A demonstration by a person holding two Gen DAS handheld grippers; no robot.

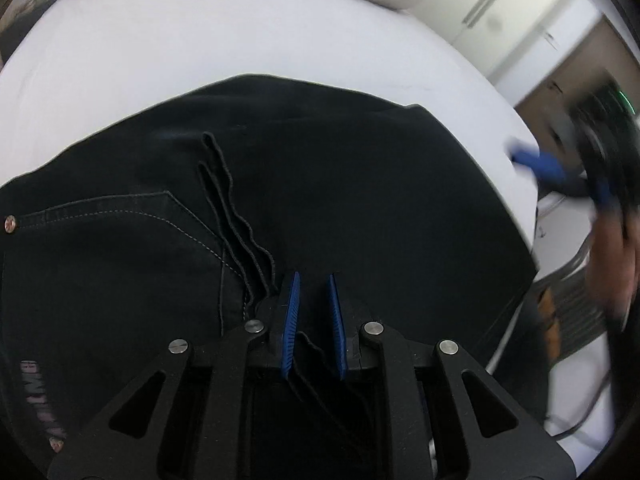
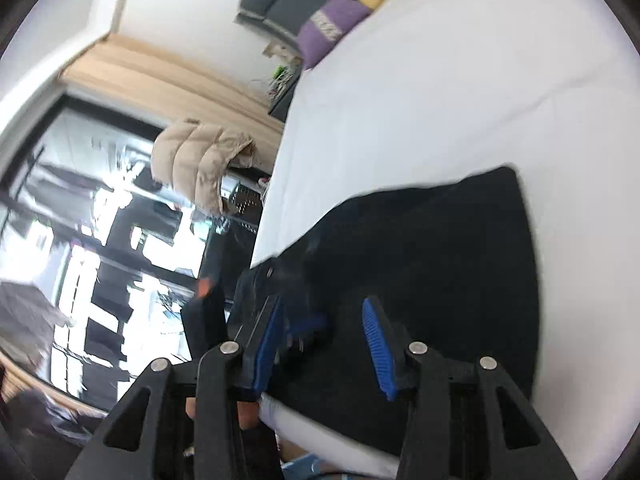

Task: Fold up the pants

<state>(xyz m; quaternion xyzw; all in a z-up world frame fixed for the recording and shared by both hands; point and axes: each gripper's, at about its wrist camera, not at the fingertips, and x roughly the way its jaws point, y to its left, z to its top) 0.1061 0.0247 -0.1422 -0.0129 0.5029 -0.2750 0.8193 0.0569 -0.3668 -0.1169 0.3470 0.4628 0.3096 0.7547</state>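
Black pants (image 1: 340,184) lie folded on a white bed (image 1: 200,32), a back pocket and hem edges showing at the left. My left gripper (image 1: 314,280) sits low over the pants near the hems, its blue pads a little apart with dark cloth running between them. My right gripper (image 2: 324,312) hangs above the near edge of the pants (image 2: 440,248), jaws wide and empty. It also shows blurred in the left wrist view (image 1: 536,164), off the bed's right edge. The left gripper (image 2: 304,328) shows blurred in the right wrist view.
Purple and yellow pillows (image 2: 336,20) lie at the head of the bed (image 2: 440,80). A beige puffer jacket (image 2: 200,160) hangs beside the bed, near a large window. White cabinets (image 1: 520,20) stand beyond the bed's right edge.
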